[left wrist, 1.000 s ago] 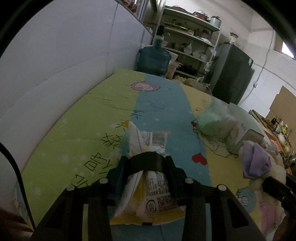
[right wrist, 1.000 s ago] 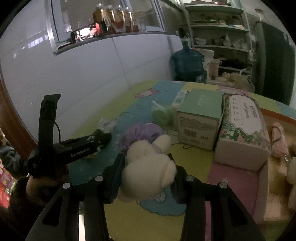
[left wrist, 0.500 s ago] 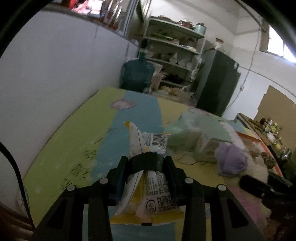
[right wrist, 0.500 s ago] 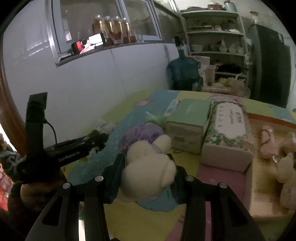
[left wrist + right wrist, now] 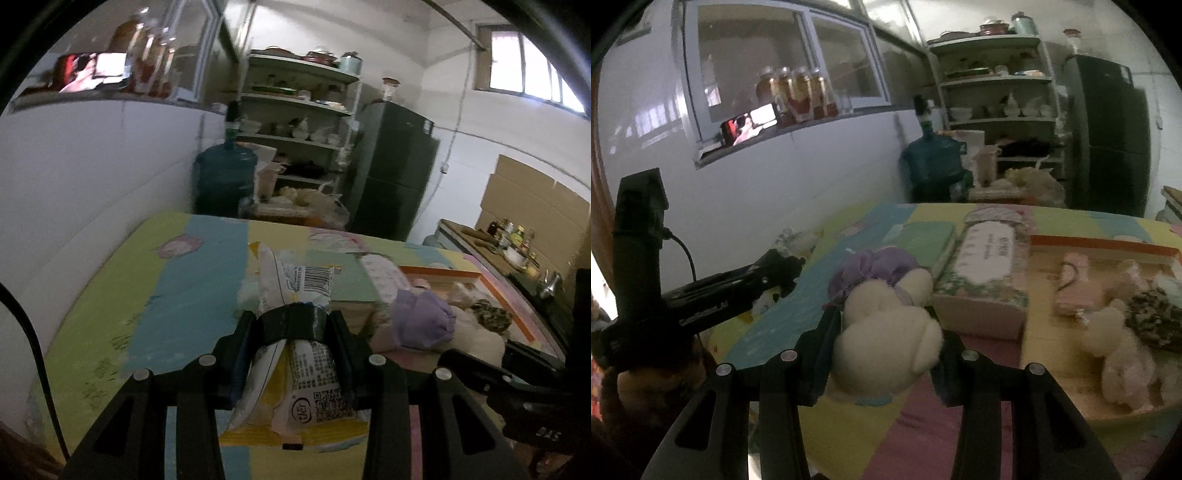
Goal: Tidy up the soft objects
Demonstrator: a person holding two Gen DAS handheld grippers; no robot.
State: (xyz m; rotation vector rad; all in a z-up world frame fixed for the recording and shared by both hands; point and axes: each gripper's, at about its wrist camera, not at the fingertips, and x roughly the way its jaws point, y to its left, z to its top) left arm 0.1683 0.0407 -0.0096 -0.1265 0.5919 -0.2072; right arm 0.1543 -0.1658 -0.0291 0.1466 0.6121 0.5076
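Note:
My left gripper [image 5: 291,325] is shut on a white and yellow tissue packet [image 5: 295,373] and holds it above the colourful mat [image 5: 110,295]. My right gripper [image 5: 882,325] is shut on a cream plush toy with a purple cap [image 5: 886,332], held above the mat [image 5: 849,435]. The plush also shows in the left wrist view [image 5: 424,321]. The left gripper shows in the right wrist view [image 5: 783,269], to the left of the plush. A shallow orange-rimmed tray [image 5: 1104,247] to the right holds several soft toys.
A green box [image 5: 923,240] and a floral tissue box [image 5: 986,269] lie on the mat ahead of the right gripper. A white wall runs along the left. A blue water jug [image 5: 225,181], shelves and a dark fridge [image 5: 391,173] stand beyond the mat's far end.
Both grippers have risen and tilted up with their loads still held, and the views have shifted right. The tray of soft toys has come into view on the right.

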